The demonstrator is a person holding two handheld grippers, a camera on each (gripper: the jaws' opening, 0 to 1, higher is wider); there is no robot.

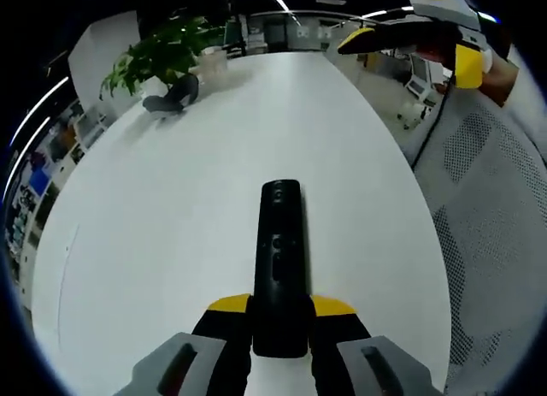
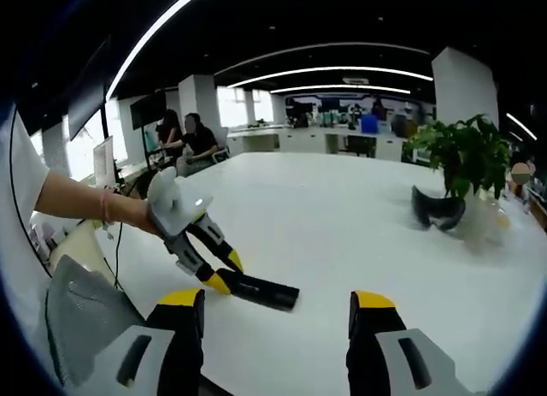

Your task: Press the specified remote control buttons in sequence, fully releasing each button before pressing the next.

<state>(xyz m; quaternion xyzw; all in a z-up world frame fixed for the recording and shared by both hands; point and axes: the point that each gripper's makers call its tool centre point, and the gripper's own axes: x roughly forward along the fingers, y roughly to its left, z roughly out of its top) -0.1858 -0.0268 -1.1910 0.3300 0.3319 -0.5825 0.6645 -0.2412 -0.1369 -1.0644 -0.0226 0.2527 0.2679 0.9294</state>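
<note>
In the left gripper view, my left gripper [image 1: 280,315] reaches forward over a white table [image 1: 154,242], its yellow-tipped jaws clenched on the near end of a black remote [image 1: 280,259]. The remote points away from me along the table, lying close to the table's near edge, buttons facing up. At the far left corner of the table sits a leafy plant [image 1: 162,54], with a dark headset [image 1: 175,97] just beside it on the tabletop. At the upper right of that view my right gripper [image 1: 402,37] hangs in the air, well apart from the remote.

In the right gripper view, my arm [image 2: 81,203] comes in from the left, holding the left gripper [image 2: 224,274], which grasps the remote [image 2: 261,292] by one end near the table's edge [image 2: 282,362]. My right gripper [image 2: 278,315] rises from the bottom with its jaws spread wide and nothing between them. Beyond the table's far left edge, two people [image 2: 188,139] sit at desks. Toward the table's right side stand the plant [image 2: 461,156] and, touching its base or just in front, the headset [image 2: 438,209].
</note>
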